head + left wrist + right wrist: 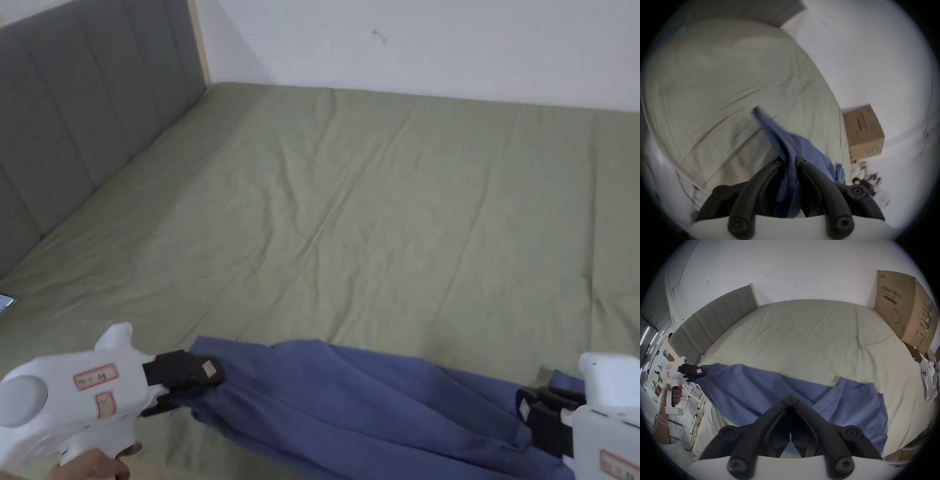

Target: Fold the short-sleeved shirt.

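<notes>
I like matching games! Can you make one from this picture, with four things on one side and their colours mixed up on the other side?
Things:
1. shirt
2. bed sheet
3. headboard
4. cardboard box

Colours:
A. brown
B. grey
C. blue
D. pale green

Right pairs: 1-C, 2-D, 3-B, 4-A.

Bonus fact: the left gripper and the right gripper each pinch one end of the shirt, which hangs stretched between them at the near edge of the bed.
</notes>
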A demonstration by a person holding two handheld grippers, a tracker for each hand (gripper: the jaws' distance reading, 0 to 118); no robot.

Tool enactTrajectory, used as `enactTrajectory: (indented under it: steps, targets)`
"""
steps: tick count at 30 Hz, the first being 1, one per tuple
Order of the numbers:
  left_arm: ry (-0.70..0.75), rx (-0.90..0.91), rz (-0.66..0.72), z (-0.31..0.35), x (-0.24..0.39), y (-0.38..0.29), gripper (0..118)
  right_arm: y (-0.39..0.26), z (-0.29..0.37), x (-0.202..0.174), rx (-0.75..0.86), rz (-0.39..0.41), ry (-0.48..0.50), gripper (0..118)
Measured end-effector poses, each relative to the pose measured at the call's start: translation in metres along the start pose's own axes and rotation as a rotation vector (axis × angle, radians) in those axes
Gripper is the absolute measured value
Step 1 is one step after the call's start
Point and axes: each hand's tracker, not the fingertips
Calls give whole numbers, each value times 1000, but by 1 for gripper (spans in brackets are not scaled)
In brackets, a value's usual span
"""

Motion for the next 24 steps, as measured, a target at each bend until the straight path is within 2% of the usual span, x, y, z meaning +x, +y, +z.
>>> enactTrajectory:
  steps: [3,7,10,12,13,14,15,16,17,20,24]
  targets:
    - [11,-3,-278,-4,83,-2,14,-1,9,30,34,-57,-14,0]
    - [-22,-67,-689,-35,192,-41,14,-12,21,63,45,-118,-49,0]
    - [-105,-180,-880,-75,241,-90,14,-26,28,87,40,-166,-96,0]
    - [-65,-248,-988,-112,255,-125,14,-36,34,104,36,-229,-112,0]
    - [-53,-280,-1018,-131,257,-144,16,-42,36,112,34,-264,-116,0]
    - [-56,-326,-1032,-151,254,-159,27,-48,39,119,33,-294,-123,0]
    - [-50,-391,-1038,-166,251,-170,49,-52,41,125,29,-309,-126,0]
    - [-18,-466,-1003,-178,247,-181,84,-57,44,132,25,-320,-143,0]
    - [-12,-499,-976,-185,242,-188,101,-61,47,134,24,-324,-161,0]
    - [-76,-504,-886,-176,229,-184,100,-71,54,148,24,-350,-184,0]
    - [-93,-395,-725,-138,216,-141,100,-77,53,156,23,-387,-187,0]
